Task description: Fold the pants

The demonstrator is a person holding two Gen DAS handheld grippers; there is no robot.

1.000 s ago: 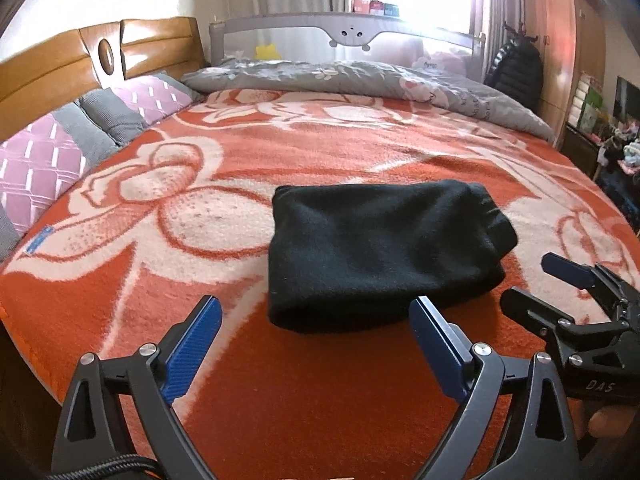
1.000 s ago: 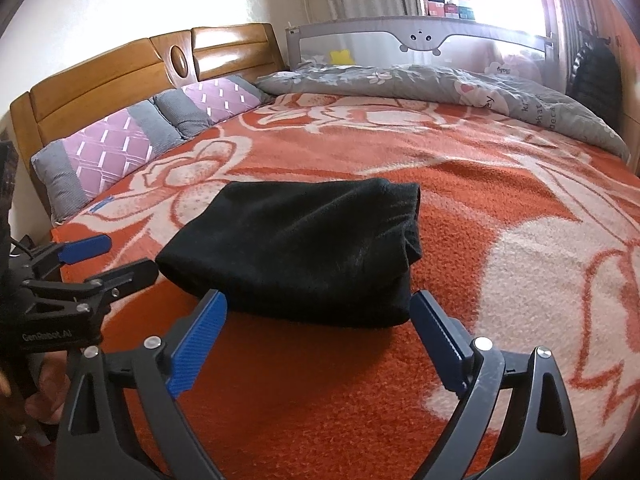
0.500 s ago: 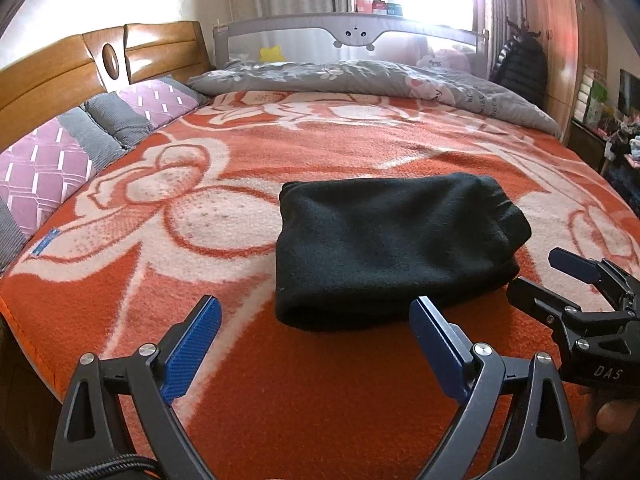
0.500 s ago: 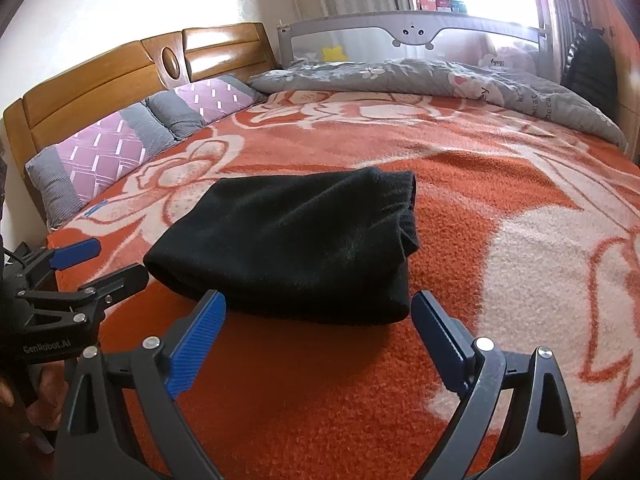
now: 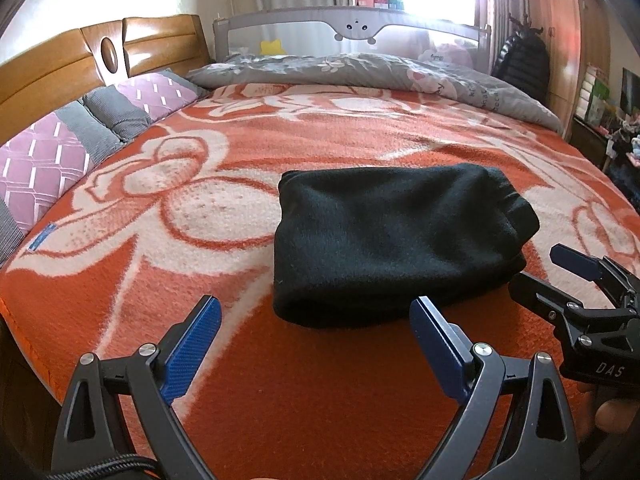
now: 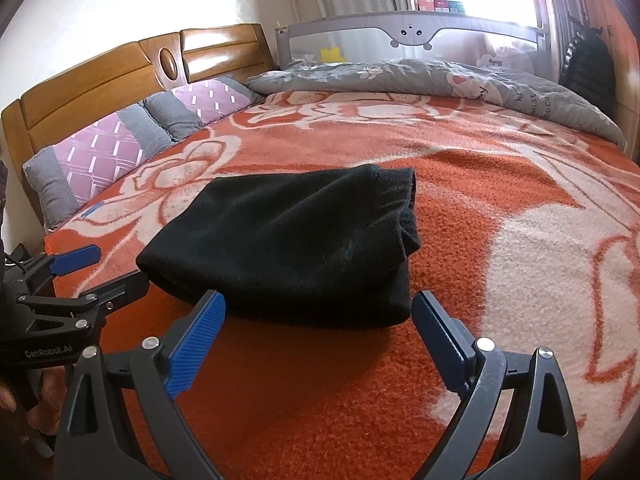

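My left gripper (image 5: 314,330) hangs just above the blanket (image 5: 320,400) with its blue pads spread wide and nothing between them; my right gripper (image 6: 318,328) is spread the same way, also empty. The pants (image 5: 384,240) lie folded into a thick black bundle on the bed, near its front edge; from the left wrist they sit at 12 o'clock, just past my pads, with the rounded fold toward me and the layered ends at 2 o'clock; from the right wrist the pants (image 6: 288,240) are again at 12 o'clock, their near edge close to my pads, though I cannot tell whether it touches them. In the left view my right gripper (image 5: 560,276) shows at 3 o'clock, beside the bundle's right end; in the right view my left gripper (image 6: 100,268) shows at 9 o'clock, by the bundle's left corner. The blanket is orange with pale flowers; pillows (image 6: 104,156) lean on the headboard (image 6: 100,76) at 10 o'clock; a grey quilt (image 6: 440,76) lies across the far side at 12 o'clock.
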